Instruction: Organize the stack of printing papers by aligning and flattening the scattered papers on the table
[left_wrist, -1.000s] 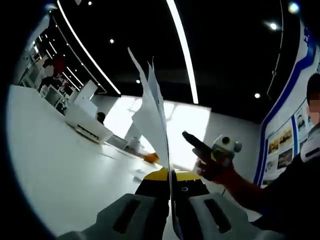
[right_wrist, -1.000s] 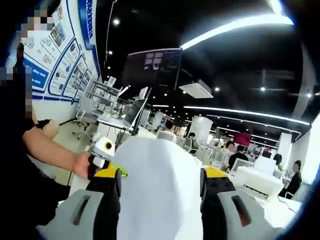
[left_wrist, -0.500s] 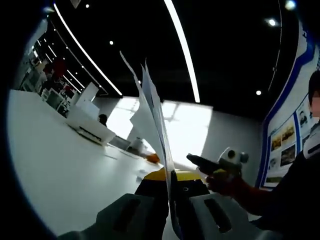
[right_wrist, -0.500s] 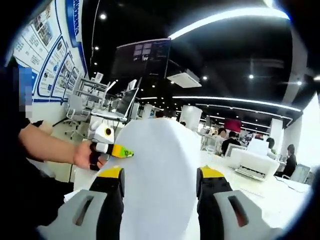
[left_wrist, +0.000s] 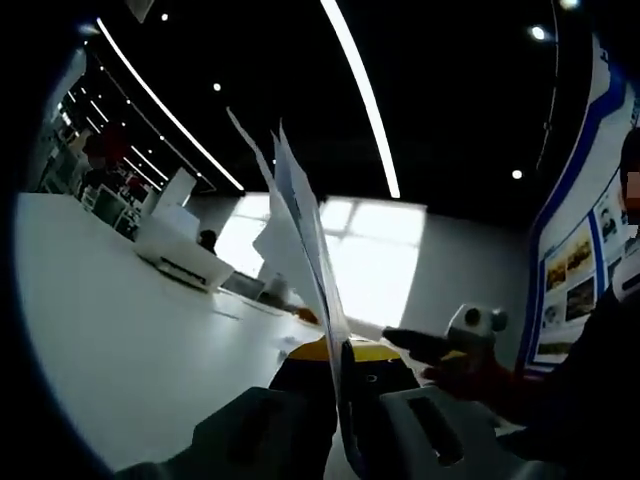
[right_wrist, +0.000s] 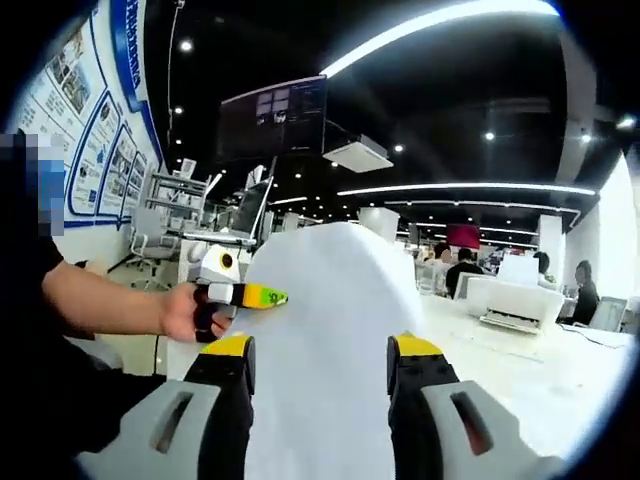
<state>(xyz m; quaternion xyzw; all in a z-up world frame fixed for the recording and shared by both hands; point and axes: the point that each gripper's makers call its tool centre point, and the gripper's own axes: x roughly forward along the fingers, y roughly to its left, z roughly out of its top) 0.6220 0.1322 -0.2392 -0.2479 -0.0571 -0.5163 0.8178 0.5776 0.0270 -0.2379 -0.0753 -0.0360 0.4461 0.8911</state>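
The left hand-held gripper (left_wrist: 340, 375) is clamped on the papers (left_wrist: 300, 245), held upright on edge above the white surface (left_wrist: 120, 330), while the right hand-held gripper (right_wrist: 318, 365) straddles them with jaws apart; squaring seems under way, and lowering the sheets flat likely comes next.

The right gripper (right_wrist: 318, 350) has its yellow-tipped jaws spread wide on either side of the white papers (right_wrist: 322, 330), which rise broad between them with a rounded top edge; whether the jaws touch the sheets cannot be told. At left, a hand (right_wrist: 195, 312) on a bare forearm holds the left gripper (right_wrist: 262, 296), whose yellow-green tip lies against the papers' left edge. Far right, a printer (right_wrist: 515, 304) stands on the white table (right_wrist: 520, 365), with seated people behind it and a dark screen (right_wrist: 273, 118) hanging overhead.
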